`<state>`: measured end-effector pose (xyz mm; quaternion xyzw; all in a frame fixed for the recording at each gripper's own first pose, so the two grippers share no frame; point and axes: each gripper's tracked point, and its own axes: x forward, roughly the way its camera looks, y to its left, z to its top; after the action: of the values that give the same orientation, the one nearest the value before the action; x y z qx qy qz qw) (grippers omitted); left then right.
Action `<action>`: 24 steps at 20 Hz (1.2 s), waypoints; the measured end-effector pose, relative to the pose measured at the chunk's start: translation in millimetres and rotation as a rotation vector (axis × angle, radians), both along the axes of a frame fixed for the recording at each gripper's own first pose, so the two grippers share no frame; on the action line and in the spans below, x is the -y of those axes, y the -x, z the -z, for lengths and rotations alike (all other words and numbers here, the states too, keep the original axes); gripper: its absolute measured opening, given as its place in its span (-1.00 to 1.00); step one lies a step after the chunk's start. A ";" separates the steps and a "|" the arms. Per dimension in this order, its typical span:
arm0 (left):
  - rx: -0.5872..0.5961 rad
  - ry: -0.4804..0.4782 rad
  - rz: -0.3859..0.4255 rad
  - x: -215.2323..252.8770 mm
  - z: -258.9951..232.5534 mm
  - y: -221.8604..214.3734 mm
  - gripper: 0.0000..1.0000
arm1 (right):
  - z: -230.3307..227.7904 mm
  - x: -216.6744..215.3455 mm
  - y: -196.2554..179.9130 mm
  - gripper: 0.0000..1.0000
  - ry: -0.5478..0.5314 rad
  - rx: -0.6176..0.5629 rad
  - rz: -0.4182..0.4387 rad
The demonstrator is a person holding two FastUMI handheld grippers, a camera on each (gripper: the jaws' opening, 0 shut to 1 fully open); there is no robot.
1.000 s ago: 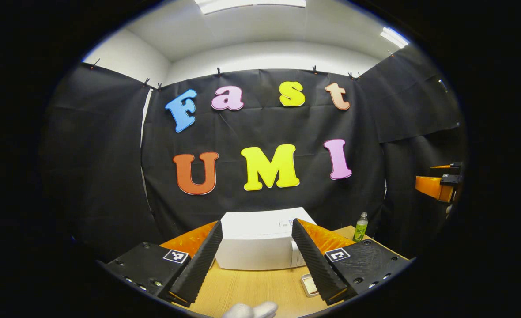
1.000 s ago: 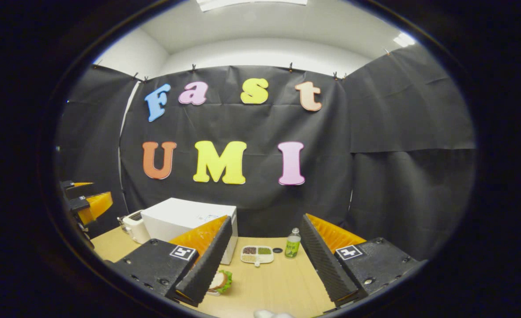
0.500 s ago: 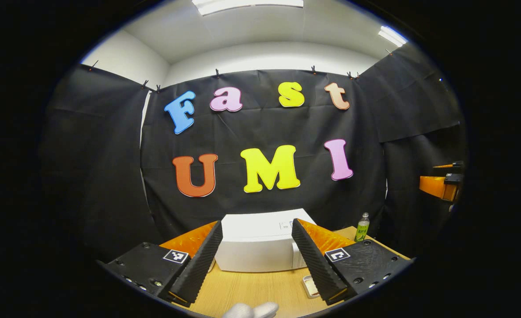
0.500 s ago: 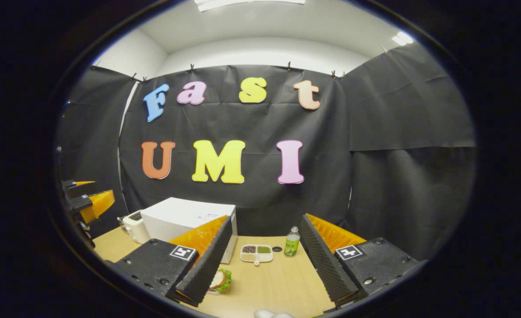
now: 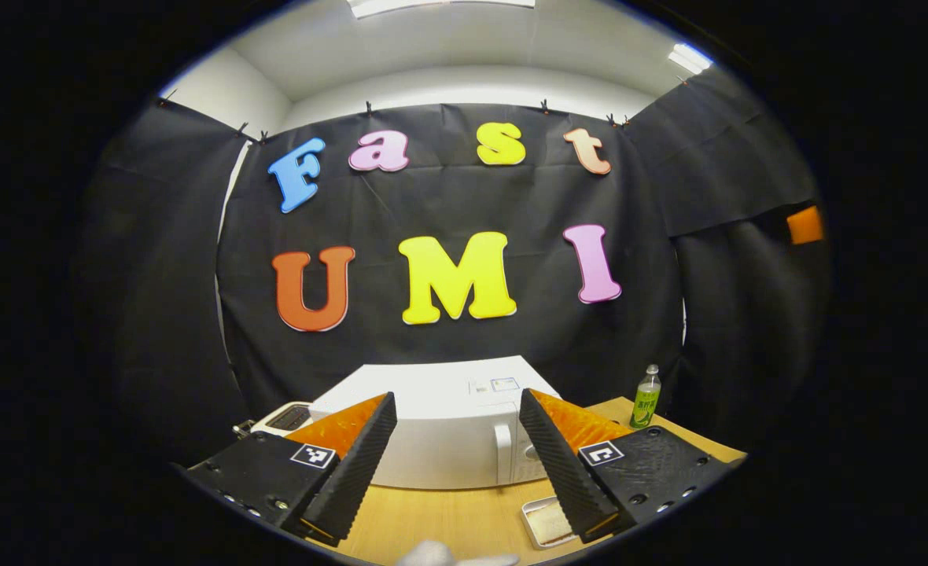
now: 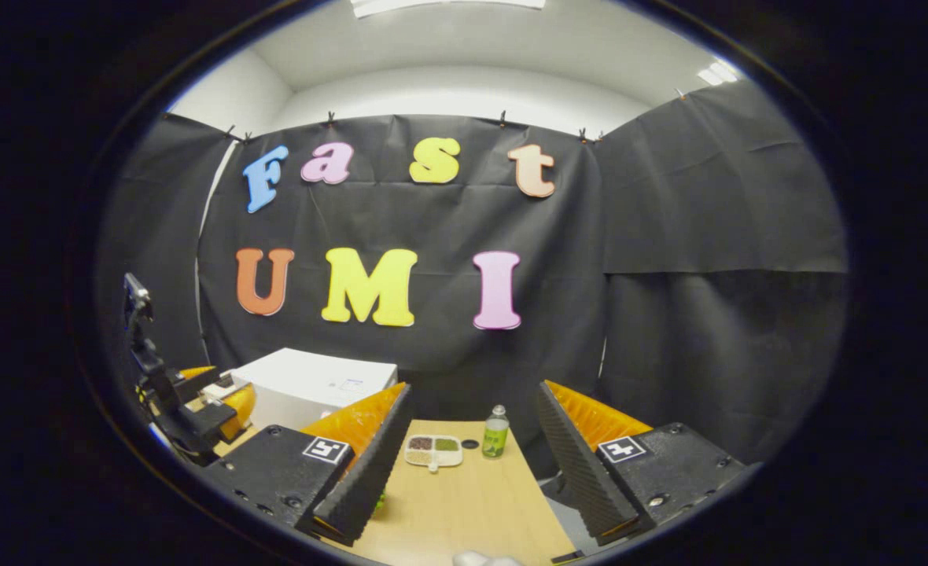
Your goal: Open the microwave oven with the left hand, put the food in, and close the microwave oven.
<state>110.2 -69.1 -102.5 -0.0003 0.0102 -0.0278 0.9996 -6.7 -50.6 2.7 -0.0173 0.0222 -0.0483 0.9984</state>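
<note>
**Both grippers held open before the closed microwave**

In the left gripper view, the left gripper (image 5: pixel 458 464) hangs above the wooden bench (image 5: pixel 440 519) with its fingers (image 5: pixel 354 464) spread wide and nothing between them. Straight ahead, seen through the gap, stands the white microwave (image 5: pixel 440 428), its door closed and its upright handle (image 5: pixel 502 452) near the right side of the front. A toaster (image 5: pixel 287 418) sits just beside the microwave on its left. A small metal tray (image 5: pixel 546 523) lies on the bench in front of the microwave's right corner, partly hidden by the right-hand finger. A green bottle (image 5: pixel 646 397) stands upright near the back edge of the bench, off to the right of the microwave.

In the right gripper view, the right gripper (image 6: pixel 468 472) is also wide open and holds nothing. Beyond its fingers (image 6: pixel 366 468) a divided dish (image 6: pixel 433 451) with small portions of food rests on the bench (image 6: pixel 464 511), with the green bottle (image 6: pixel 495 433) just beside it on the right. The microwave (image 6: pixel 307 385) stands at the left, and the left gripper (image 6: pixel 197 409) shows at the far left edge, in front of it. A sliver of green (image 6: pixel 380 498) peeks out beside the left-hand finger; what it is cannot be told.
</note>
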 end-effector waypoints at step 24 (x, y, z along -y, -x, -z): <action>-0.275 0.132 0.108 66.0 168.4 -134.8 -0.75 | 27.6 35.8 -3.7 0.97 0.056 -0.131 0.086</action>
<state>244.9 -135.1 -270.9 -0.0693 0.1452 -0.0819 0.9836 -2.9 -86.4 -24.8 -0.0472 0.0871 -0.0905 0.9910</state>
